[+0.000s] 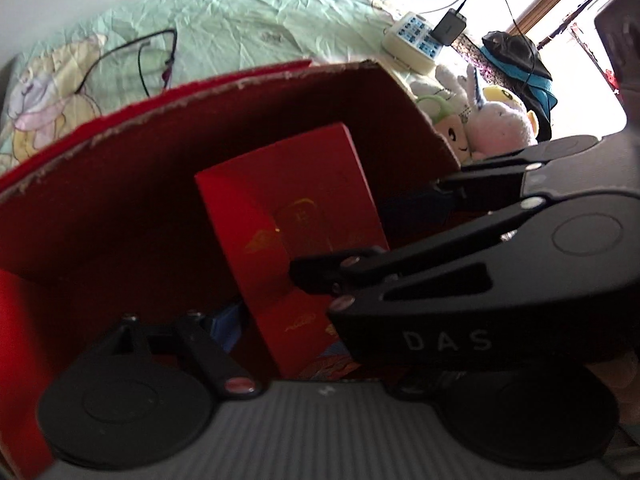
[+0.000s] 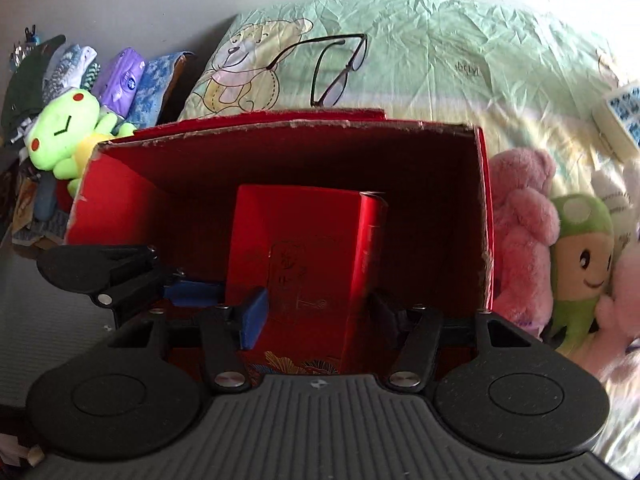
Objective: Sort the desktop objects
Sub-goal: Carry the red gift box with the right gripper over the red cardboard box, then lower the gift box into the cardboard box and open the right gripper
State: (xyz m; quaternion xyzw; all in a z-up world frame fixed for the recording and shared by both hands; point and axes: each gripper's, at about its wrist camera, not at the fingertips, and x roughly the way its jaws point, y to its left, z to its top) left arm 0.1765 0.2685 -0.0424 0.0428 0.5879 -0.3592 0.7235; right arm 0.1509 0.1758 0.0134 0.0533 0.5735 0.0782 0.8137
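A large red cardboard box (image 2: 484, 216) with torn upper edges fills the centre of both views, open toward the cameras. Inside it a smaller red gift box (image 2: 296, 264) with gold line drawings stands upright. In the right wrist view the right gripper (image 2: 316, 312) sits at the lower centre, its blue-padded fingers (image 2: 254, 316) closed against the two sides of the gift box, gripping it. The left gripper (image 2: 176, 288) enters from the left edge of that frame, its blue pad just beside the gift box's left side; whether its jaws are parted or closed cannot be told. Eyeglasses (image 2: 336, 68) lie on the pale green bedsheet (image 2: 460, 52) above the cardboard box. A green frog plush (image 2: 64, 128) sits at the upper left, a pink plush (image 2: 520, 232) at the right.
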